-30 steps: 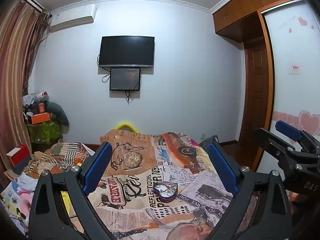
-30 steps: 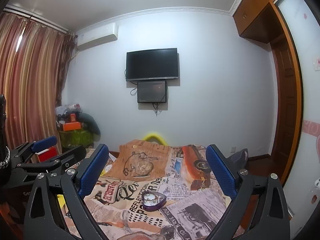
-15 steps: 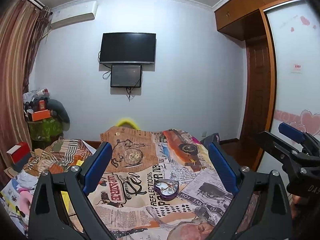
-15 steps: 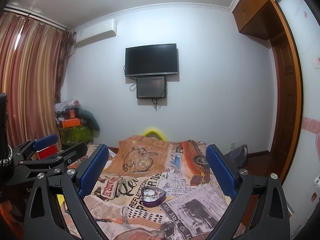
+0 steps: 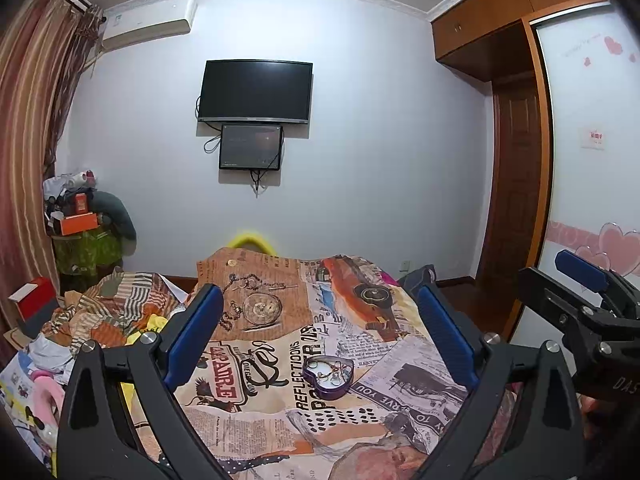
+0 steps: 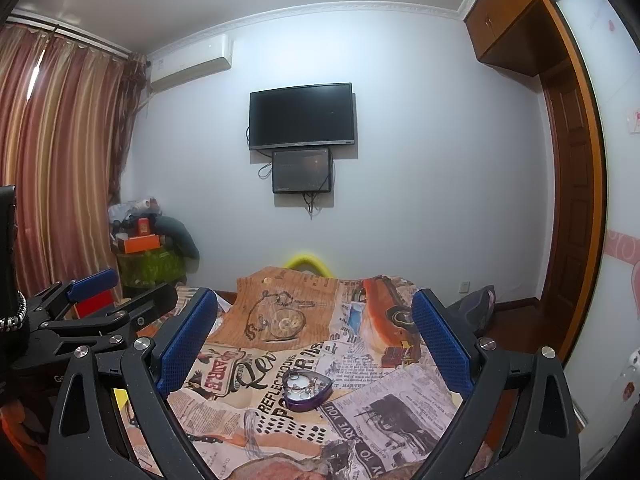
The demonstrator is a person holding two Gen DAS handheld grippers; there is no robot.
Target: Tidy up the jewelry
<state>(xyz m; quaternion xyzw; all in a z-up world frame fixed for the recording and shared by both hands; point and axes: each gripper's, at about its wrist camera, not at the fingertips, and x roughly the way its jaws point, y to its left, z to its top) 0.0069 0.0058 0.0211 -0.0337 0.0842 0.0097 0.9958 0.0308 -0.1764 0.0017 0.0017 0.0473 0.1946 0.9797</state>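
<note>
Both my left gripper (image 5: pixel 320 328) and right gripper (image 6: pixel 314 330) hang with fingers spread wide, holding nothing. The purple heart-shaped box (image 5: pixel 328 376) sits open on the printed bedspread (image 5: pixel 400 380) ahead, jewelry (image 6: pixel 303 385) tangled inside. I'd descend slowly, centre one finger pair over a single piece, and pinch gently.

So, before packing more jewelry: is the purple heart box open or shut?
Open. The purple heart box has no lid on, and small metal pieces lie visible inside it in both wrist views. No lid is in sight.
</note>
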